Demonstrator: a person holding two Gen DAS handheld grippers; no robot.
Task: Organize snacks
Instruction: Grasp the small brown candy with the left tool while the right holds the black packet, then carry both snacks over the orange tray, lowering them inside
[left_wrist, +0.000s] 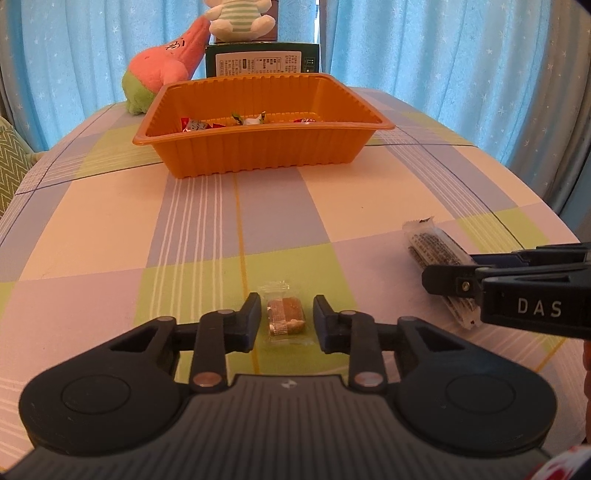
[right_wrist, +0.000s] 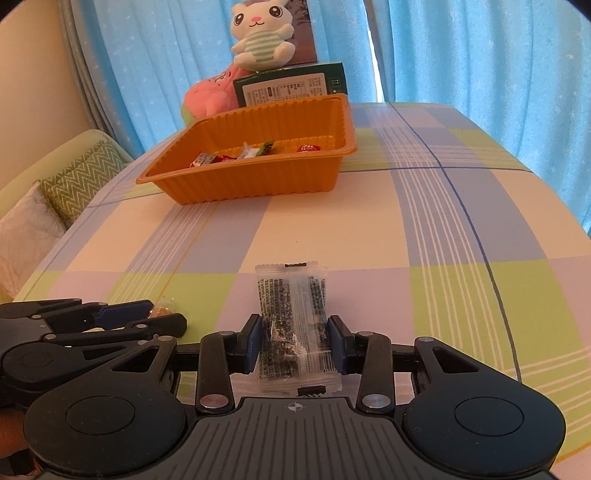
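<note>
Left wrist view: the left gripper (left_wrist: 284, 319) points down at the checked tablecloth (left_wrist: 110, 221) with a small clear-wrapped brown snack (left_wrist: 285, 318) lying between its jaws. A narrow gap shows on each side of the brown block, so the pads do not yet press it; only the loose wrapper edges reach toward them. Before lifting, close until both pads bear on the solid block, not on film alone, and keep the tips low so the flat packet does not slip underneath. The orange ribbed tray (left_wrist: 258, 155) stands at the far centre of the table and already contains several wrapped sweets (left_wrist: 199, 124); it is the probable destination. At right, the right gripper (left_wrist: 448, 275) lies over a long clear packet (left_wrist: 436, 247).

Right wrist view: the right gripper (right_wrist: 295, 341) straddles the long clear packet of dark granular snack (right_wrist: 291, 314), which lies lengthwise along the fingers. Both blue pads (right_wrist: 255, 341) appear to touch the packet's sides, so this reads as a light grip on a soft package. Hold near the filled middle; film at the sealed ends would crumple and slide. The left gripper (right_wrist: 166, 319) sits at near left, just beside it, so raise one hand at a time to avoid contact. The orange tray (right_wrist: 240, 184) stands far left of centre, in front of a green box (right_wrist: 291, 86) and plush toys (right_wrist: 262, 37). Clear the near rim before releasing.
</note>
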